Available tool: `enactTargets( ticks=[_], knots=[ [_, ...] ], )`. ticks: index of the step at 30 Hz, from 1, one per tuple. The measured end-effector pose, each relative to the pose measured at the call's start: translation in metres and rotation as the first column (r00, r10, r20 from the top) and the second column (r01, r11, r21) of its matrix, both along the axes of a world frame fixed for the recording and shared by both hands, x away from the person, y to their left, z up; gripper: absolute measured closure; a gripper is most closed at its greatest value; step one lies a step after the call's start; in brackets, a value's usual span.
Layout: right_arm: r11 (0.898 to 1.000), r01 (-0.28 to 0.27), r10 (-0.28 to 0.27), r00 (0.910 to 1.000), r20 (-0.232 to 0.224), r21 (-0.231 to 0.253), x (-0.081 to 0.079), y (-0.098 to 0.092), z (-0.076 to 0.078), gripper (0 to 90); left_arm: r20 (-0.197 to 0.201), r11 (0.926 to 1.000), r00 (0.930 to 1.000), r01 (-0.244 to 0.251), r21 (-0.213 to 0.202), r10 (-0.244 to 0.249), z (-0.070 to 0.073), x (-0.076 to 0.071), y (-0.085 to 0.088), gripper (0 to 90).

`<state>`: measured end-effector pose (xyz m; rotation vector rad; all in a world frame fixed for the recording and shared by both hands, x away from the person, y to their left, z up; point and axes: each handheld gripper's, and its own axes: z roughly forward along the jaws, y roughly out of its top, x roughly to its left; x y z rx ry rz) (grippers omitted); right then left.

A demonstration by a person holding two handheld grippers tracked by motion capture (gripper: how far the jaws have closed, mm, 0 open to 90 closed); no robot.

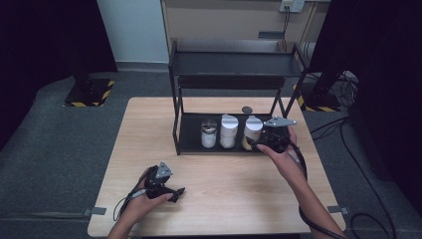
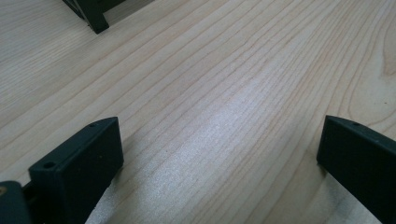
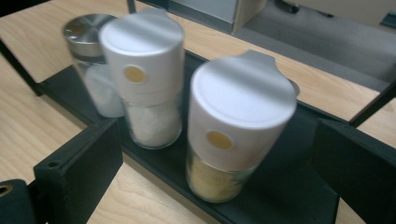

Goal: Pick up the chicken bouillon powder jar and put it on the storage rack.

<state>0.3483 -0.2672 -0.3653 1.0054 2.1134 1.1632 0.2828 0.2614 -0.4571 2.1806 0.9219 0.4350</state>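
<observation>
Right tool point(image 3: 215, 154), jaws wide apart, faces the yellow-spice jar point(image 3: 236, 126) at the shelf tray's point(image 3: 289, 196) front edge, a white-filled jar point(image 3: 147, 74) just beside. Left tool point(image 2: 219, 158), jaws also apart, rests over bare table point(image 2: 224, 70), well apart from the shelf.

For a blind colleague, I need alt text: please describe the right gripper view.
The right gripper, jaws open, faces a white-capped jar of yellow powder on the bottom tray of a black rack. Behind it stand a white-capped jar of white grains and a metal-lidded glass jar.
</observation>
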Motion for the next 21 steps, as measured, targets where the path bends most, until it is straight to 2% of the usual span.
enactTargets(
  ticks=[6, 12, 15, 19, 21],
  knots=[
    [0.999, -0.042, 0.043, 0.9986, 0.032, -0.017, -0.019, -0.002, 0.004, 3.1, 0.000, 1.0000, 1.0000, 0.000, 0.000, 0.000, 0.000, 0.000, 0.000, 0.0],
    [0.995, -0.089, 0.091, 0.9950, 0.041, -0.042, -0.041, -0.011, -0.001, 3.1, 0.000, 1.0000, 1.0000, 0.000, 0.000, 0.000, 0.000, 0.000, 0.000, 0.0],
    [0.992, -0.115, 0.117, 0.9924, 0.038, -0.051, -0.051, -0.017, -0.009, 3.1, 0.000, 1.0000, 1.0000, 0.000, 0.000, 0.000, 0.000, 0.000, 0.000, 0.0],
    [0.986, -0.151, 0.152, 0.9884, 0.003, -0.065, -0.057, -0.023, -0.026, 3.6, 0.001, 1.0000, 1.0000, -0.001, -0.001, 0.001, 0.000, 0.000, 0.000, 0.0],
    [0.986, -0.158, 0.157, 0.9874, -0.019, -0.057, -0.056, -0.026, -0.036, 3.6, 0.001, 1.0000, 1.0000, -0.002, -0.001, 0.002, 0.000, 0.000, 0.000, 0.0]
  ],
)
